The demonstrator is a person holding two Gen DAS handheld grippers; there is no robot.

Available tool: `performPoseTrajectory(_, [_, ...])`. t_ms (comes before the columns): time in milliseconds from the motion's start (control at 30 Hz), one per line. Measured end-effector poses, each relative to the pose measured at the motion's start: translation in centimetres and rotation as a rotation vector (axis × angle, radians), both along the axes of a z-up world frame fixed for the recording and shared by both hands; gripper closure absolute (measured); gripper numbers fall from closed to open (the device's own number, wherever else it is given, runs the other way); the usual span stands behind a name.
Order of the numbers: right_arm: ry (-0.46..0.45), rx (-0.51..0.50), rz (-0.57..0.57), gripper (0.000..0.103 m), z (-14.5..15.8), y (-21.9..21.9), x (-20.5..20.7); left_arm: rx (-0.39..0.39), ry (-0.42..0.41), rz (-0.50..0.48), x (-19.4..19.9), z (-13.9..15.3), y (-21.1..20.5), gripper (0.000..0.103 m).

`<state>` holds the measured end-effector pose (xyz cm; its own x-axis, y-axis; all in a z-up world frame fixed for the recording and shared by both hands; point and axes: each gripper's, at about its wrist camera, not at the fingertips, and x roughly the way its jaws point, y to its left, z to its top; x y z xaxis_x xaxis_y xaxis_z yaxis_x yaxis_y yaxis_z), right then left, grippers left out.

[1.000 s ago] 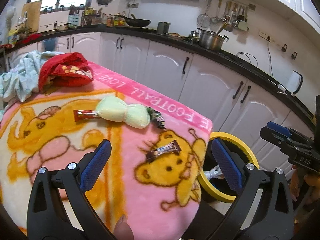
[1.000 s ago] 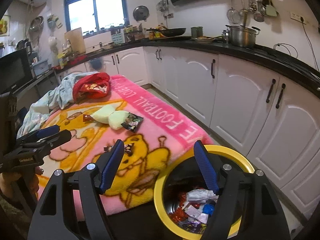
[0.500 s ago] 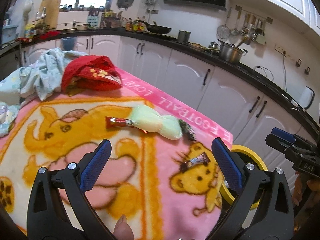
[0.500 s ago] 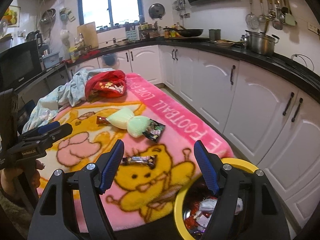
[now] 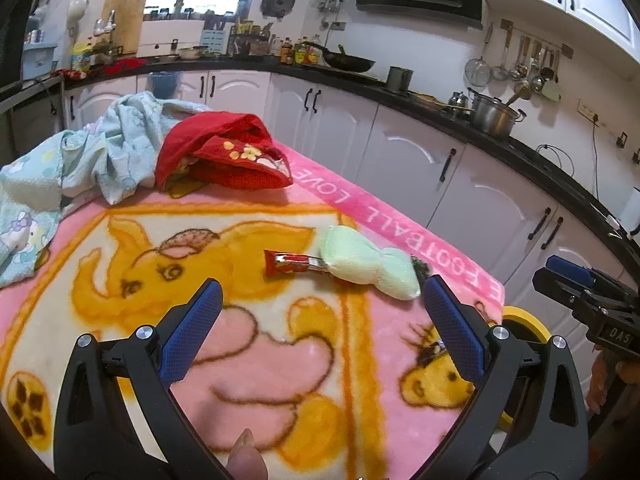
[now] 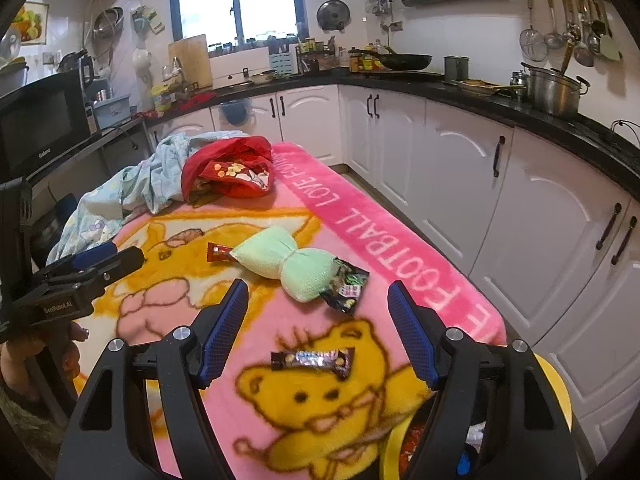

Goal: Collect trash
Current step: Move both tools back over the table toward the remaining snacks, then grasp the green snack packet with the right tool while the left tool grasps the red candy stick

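1. Both tongs have swung away from the yellow bin (image 6: 554,376) and back over the blanket (image 5: 280,344); a second ago the right view looked down into the bin, now only its rim shows at lower right.
2. Done so far, as I judge it: some wrappers already lie in the bin, glimpsed in the right view below the blanket's edge.
3. Left on the blanket are three pieces of trash: a dark bar wrapper (image 6: 312,359) on the bear's head, a black snack packet (image 6: 346,286) touching the green pouch (image 6: 286,262), and a red wrapper (image 5: 290,266) at the pouch's other end.
4. Right tongs (image 6: 318,330) stand wide and empty, with the bar wrapper lying between and just beyond the tips, not touched.
5. Left tongs (image 5: 320,330) are also wide and empty, pointed toward the red wrapper, still apart from it.
6. Red cloth (image 5: 228,156) and pale blue cloth (image 5: 80,160) at the far end look like laundry, not trash; whether the pouch counts I cannot tell.
7. Roughly midway: three pickups appear to remain.
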<state>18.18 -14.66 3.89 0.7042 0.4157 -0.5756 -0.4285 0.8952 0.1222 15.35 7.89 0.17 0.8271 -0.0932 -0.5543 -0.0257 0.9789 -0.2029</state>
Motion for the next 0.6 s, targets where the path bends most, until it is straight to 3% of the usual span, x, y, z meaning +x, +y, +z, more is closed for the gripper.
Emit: performPoseTrajectory(600, [0.109,-0.052,-0.017,0.036,-5.2,3.7,6.7,-0.036,0.083,0.02,6.1,-3.8,3.7,0.012])
